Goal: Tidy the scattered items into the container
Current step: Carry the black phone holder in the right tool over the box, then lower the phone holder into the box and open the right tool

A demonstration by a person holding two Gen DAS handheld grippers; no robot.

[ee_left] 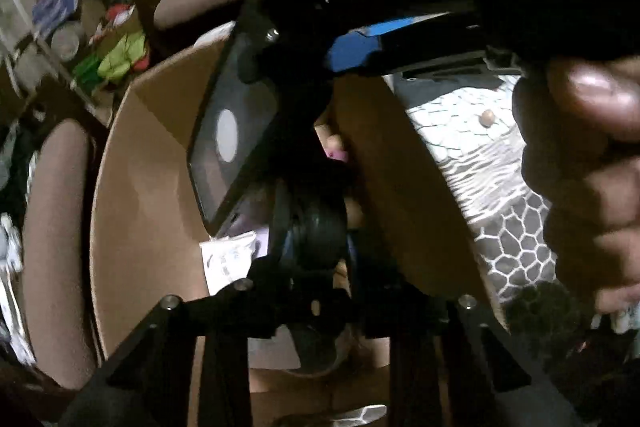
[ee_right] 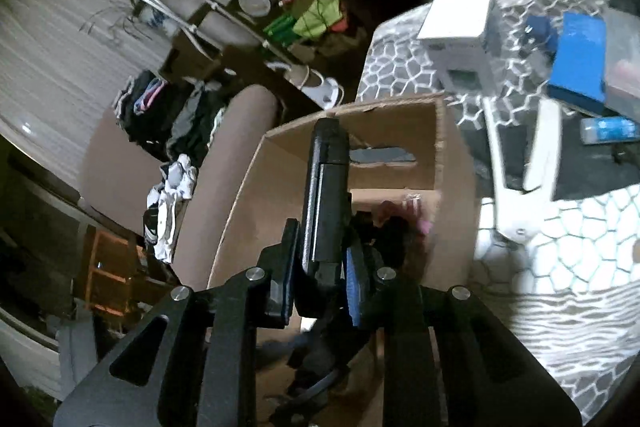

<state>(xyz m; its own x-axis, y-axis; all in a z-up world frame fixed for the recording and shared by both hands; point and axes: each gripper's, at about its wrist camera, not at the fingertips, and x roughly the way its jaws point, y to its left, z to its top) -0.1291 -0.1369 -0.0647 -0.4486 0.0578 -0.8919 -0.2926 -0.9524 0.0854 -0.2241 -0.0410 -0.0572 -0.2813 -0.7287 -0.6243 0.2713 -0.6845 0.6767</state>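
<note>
An open cardboard box (ee_right: 400, 131) stands below both grippers. My right gripper (ee_right: 322, 291) is shut on a flat black device (ee_right: 326, 195) that stands upright on its edge over the box. In the left wrist view the same device (ee_left: 232, 131) shows its glossy face, with one blue pad (ee_left: 360, 47) of the right gripper above it. My left gripper (ee_left: 316, 255) points down into the box (ee_left: 152, 187), shut on a round black object (ee_left: 316, 223). A pink item (ee_left: 336, 151) and a white paper (ee_left: 228, 259) lie inside the box.
A hand (ee_left: 580, 167) fills the right of the left wrist view. On the grey-and-white patterned cover (ee_right: 540, 307) beside the box lie a white carton (ee_right: 460, 23), a blue box (ee_right: 576, 63), white tongs (ee_right: 520, 167) and a bottle (ee_right: 608, 129). A brown sofa arm (ee_right: 240, 147) is left of the box.
</note>
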